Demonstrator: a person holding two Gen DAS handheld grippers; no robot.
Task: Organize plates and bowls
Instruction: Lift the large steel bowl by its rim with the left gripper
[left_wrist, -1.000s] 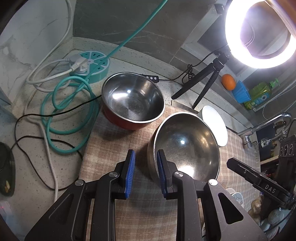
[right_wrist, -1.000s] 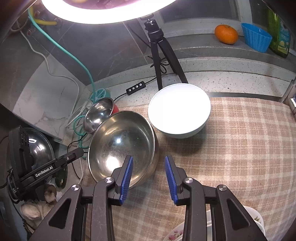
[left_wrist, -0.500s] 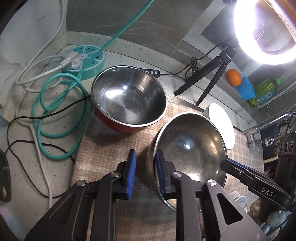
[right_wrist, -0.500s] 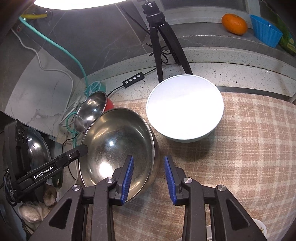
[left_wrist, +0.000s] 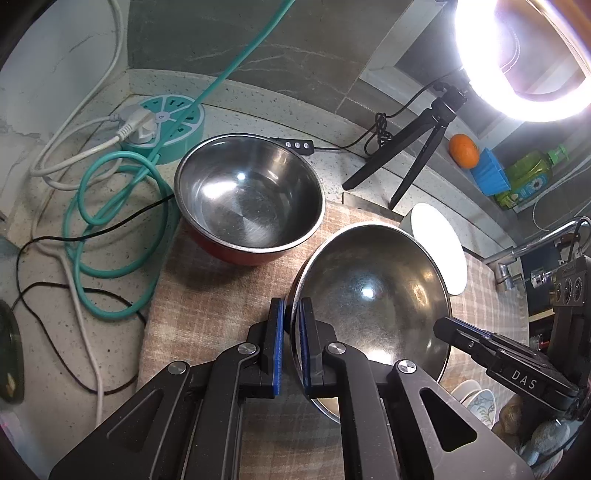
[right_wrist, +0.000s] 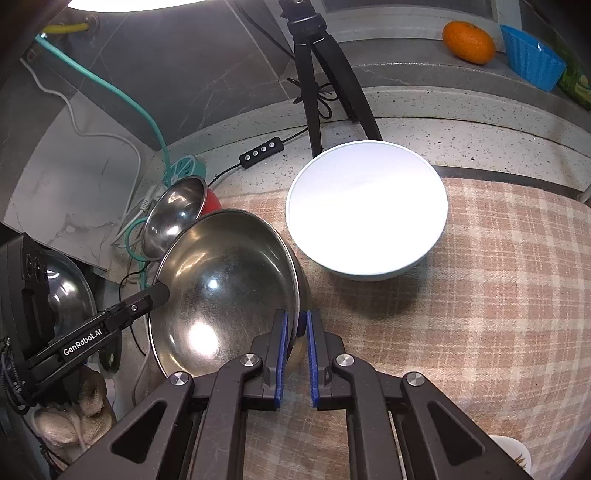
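A large steel bowl sits on the checked cloth; it also shows in the right wrist view. My left gripper is shut on its left rim. My right gripper is shut on its right rim; its arm shows in the left wrist view. A red bowl with a steel inside stands behind on the left, also visible in the right wrist view. A white bowl stands behind on the right, edge-on in the left wrist view.
A tripod with a ring light stands at the back. A teal power strip and coiled cables lie left of the cloth. An orange and blue cup sit on the ledge. Patterned dishes lie lower right.
Both grippers have closed from open onto opposite rims of the large steel bowl. The bowl now looks slightly tilted and nearer in both views.
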